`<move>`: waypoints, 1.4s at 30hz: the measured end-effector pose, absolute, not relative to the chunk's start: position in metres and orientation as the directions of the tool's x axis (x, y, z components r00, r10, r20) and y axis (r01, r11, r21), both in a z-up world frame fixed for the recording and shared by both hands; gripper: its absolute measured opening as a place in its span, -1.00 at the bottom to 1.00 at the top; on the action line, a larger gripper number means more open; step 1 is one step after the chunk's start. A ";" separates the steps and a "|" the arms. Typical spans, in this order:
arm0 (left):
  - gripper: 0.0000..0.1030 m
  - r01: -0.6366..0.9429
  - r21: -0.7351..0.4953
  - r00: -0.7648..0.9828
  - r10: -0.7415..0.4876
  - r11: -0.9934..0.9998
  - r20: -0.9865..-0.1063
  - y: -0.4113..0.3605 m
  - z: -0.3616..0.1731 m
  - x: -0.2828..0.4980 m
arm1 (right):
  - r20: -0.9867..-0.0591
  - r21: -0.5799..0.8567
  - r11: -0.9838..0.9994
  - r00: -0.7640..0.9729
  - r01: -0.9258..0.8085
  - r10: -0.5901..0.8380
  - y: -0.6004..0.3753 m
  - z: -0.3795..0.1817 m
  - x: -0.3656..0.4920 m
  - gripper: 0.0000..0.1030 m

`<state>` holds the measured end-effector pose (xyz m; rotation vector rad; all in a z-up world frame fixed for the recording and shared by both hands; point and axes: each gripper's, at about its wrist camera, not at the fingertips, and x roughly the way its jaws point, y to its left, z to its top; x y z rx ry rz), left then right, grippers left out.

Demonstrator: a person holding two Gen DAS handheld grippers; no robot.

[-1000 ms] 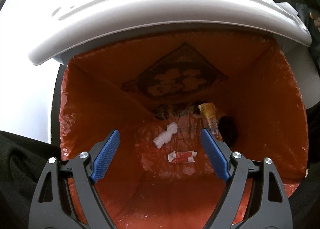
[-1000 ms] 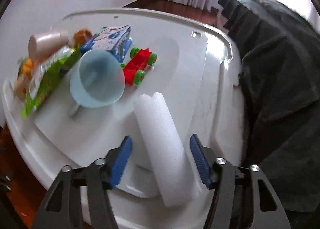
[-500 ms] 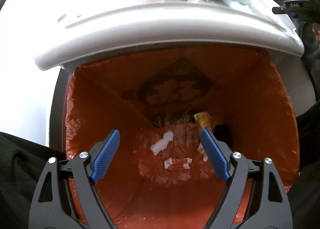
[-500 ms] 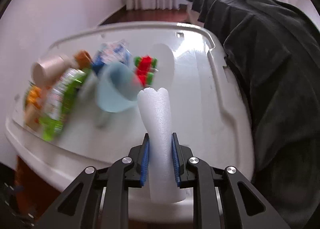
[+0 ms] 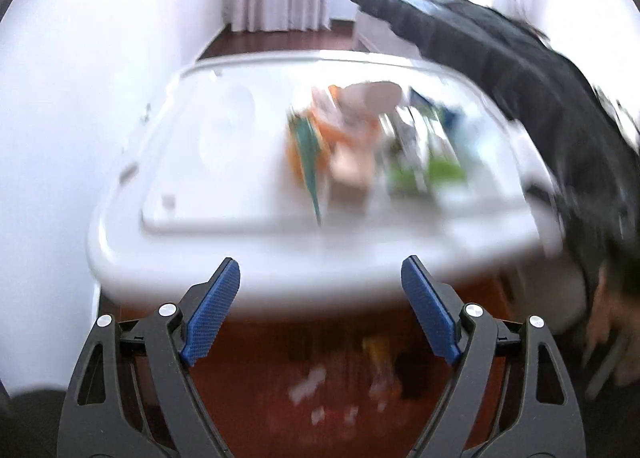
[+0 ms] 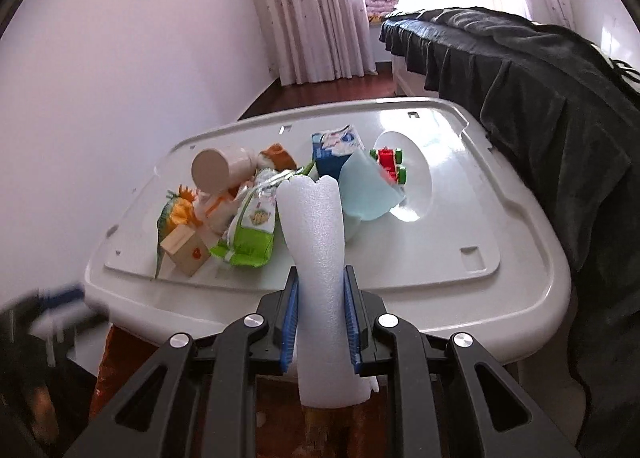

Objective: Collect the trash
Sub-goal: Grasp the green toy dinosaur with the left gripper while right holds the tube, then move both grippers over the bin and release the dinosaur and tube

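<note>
White table (image 6: 520, 298) over an orange-lined bin (image 5: 248, 370). Right gripper (image 6: 320, 322), a second ago spread, now pinches the foam tube (image 6: 316, 242), lifted off the near edge. Left gripper (image 5: 320, 310) spread, empty. Bin next.

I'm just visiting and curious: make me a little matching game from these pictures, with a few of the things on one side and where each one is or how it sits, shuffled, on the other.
Things:
1. white foam tube
2. toy car
3. wooden block
4. left hand-held gripper

Place or state:
A. stands open with nothing between its fingers
B. clamped between the fingers of the right hand-held gripper
C. on the white lid, far side, behind the light blue cup
D. on the white lid, near corner, beside the green packet

Pairs: 1-B, 2-C, 3-D, 4-A
</note>
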<state>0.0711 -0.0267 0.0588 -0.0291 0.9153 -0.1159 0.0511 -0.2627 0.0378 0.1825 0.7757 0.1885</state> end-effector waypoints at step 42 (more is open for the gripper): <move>-0.28 0.023 -0.004 0.579 -0.017 1.000 -0.815 -0.004 0.078 0.134 | -0.681 0.311 0.949 0.685 -0.050 0.259 -0.267 0.026 0.070 -0.59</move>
